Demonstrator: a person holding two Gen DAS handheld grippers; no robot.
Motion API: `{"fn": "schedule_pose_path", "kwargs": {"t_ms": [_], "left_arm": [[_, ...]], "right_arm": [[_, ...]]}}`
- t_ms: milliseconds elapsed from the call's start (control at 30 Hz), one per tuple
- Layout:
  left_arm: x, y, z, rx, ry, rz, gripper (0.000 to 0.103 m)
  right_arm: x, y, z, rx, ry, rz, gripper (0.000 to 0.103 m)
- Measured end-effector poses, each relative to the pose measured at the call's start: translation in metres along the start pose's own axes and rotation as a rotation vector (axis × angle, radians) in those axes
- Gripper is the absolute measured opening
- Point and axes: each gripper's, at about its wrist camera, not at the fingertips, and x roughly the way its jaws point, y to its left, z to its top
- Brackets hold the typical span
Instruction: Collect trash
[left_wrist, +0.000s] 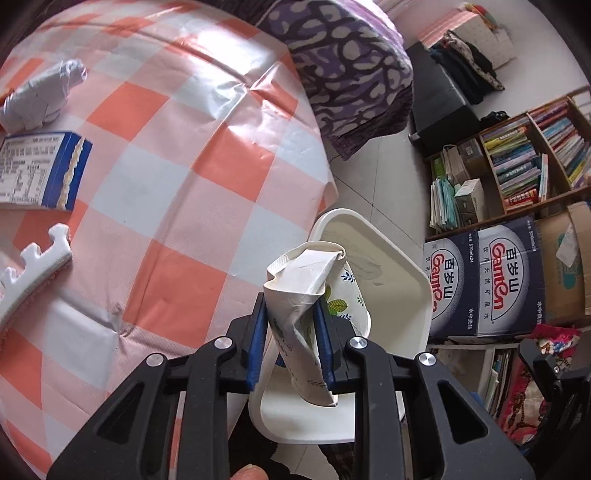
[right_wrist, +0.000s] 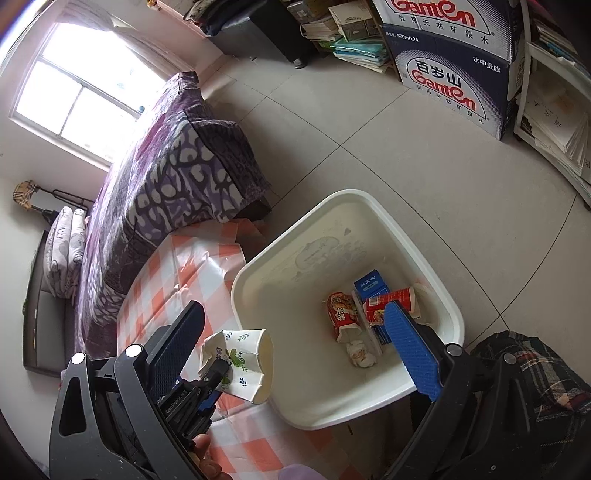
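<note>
My left gripper is shut on a crushed white paper cup with a leaf print, at the checked table's edge beside the white bin. The right wrist view shows the same cup lying sideways in the left gripper, just left of the bin's rim. My right gripper stands open over the bin with nothing between its fingers. Inside the bin lie two red cartons, a blue carton and a crumpled paper. A crumpled pale bag, a blue box and a white toothed foam piece lie on the table.
The orange and white checked tablecloth covers the table. A purple patterned bed stands behind it. Ganten water cartons and bookshelves line the tiled floor on the right. A person's plaid clothing is at the bin's near side.
</note>
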Motion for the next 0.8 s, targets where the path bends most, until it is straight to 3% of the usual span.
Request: {"fn": "schedule_pose_path", "kwargs": {"t_ms": [300,533,567,600,667,800], "left_arm": [[-0.019,-0.077,-0.026,0.376,-0.153,0.119,0.025],[-0.014,-0.109,-0.047,0.577,-0.176,0.163,0.030],[-0.012,-0.112,-0.049,0.599,-0.166,0.164,0.034],[-0.010,-0.116,-0.050,0.616,-0.155,0.163,0.046],[-0.009,-0.118,-0.052,0.634,-0.148,0.164,0.059],[-0.008,-0.111,-0.052,0.627,-0.137,0.187,0.059]], "right_arm": [[-0.027,-0.011,0.014,0.010,-0.113,-0.028,0.094],[-0.040,-0.020,0.023,-0.003,-0.178,-0.094,0.094],[-0.041,-0.022,0.024,-0.001,-0.183,-0.099,0.094],[-0.042,-0.024,0.025,0.002,-0.185,-0.102,0.094],[-0.041,-0.026,0.026,0.010,-0.182,-0.102,0.094],[-0.041,-0.027,0.025,0.015,-0.182,-0.104,0.094]]}}
